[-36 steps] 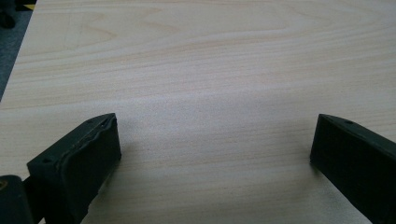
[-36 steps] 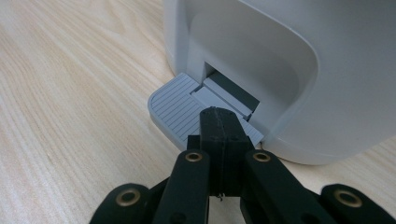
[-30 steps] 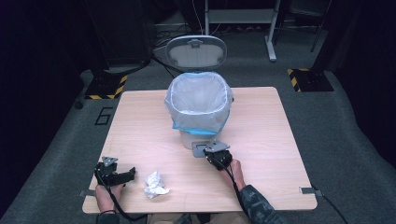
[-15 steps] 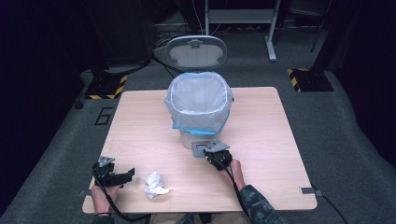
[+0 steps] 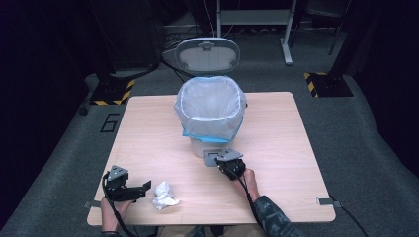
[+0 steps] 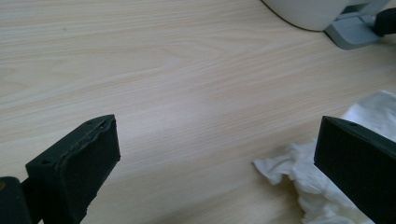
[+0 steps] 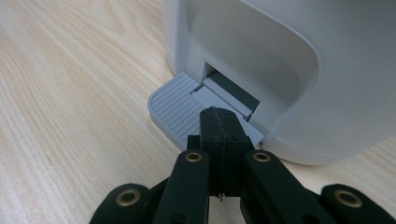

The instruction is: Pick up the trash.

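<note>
Crumpled white paper wad (image 5: 164,195) sits unmoved on light wooden surface (image 5: 296,148), near edge. Left gripper (image 5: 146,186) has edged toward wad, fingers wide, empty. Right gripper (image 7: 219,122) unchanged, fingers pressed together on grey ribbed pedal (image 7: 175,109) of white lidded bin (image 5: 210,111).

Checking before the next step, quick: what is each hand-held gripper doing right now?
Left hand-held gripper: open, empty, beside the crumpled tissue.
Right hand-held gripper: shut, pressing the bin pedal.

Left hand-held gripper (image 5: 141,187) gapes wide; right hand-held gripper (image 5: 228,160) is clamped closed.
</note>
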`<state>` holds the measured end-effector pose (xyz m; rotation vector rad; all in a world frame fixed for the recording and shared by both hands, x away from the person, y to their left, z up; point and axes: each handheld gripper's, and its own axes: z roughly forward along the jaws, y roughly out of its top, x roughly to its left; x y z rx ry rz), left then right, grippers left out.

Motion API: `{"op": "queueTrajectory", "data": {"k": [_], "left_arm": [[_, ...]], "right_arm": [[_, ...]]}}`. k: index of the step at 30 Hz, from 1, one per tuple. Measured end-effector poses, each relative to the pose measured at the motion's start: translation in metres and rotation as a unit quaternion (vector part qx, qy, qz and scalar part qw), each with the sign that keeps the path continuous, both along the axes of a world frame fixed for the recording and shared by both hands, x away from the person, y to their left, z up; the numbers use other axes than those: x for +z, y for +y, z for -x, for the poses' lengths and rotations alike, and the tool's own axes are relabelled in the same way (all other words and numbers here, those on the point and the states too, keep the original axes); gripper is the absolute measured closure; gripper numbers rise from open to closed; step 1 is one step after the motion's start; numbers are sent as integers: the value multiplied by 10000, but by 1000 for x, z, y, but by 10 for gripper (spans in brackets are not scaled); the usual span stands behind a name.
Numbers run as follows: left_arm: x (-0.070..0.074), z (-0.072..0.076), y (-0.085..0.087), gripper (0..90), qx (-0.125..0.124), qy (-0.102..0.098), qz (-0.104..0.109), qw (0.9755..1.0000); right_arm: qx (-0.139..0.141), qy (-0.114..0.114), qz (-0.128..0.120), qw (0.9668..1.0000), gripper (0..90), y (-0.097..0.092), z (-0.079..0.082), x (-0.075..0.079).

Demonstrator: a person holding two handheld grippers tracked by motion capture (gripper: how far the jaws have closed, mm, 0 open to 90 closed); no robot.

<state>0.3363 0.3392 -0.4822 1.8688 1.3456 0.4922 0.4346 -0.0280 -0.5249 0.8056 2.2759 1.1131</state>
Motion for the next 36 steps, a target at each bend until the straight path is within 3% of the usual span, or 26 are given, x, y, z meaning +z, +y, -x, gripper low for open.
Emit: {"op": "queueTrajectory", "data": {"k": [10,18,23,31,36], "left_arm": [[3,8,-22,1,-392,48,8,9992],[3,12,-37,1,-652,200,-36,9977],[-3,14,-46,0,-959,383,-203,9944],[-9,9,-54,4,-1123,680,-452,9903],[-15,7,-59,101,-1197,826,-555,9878]], "right_arm": [[-8,-18,5,10000,900,0,0,0],[5,-10,0,10000,900,0,0,0],[3,-3,-1,10000,900,0,0,0],[-1,7,-5,10000,900,0,0,0],[5,7,-7,10000,900,0,0,0]]}}
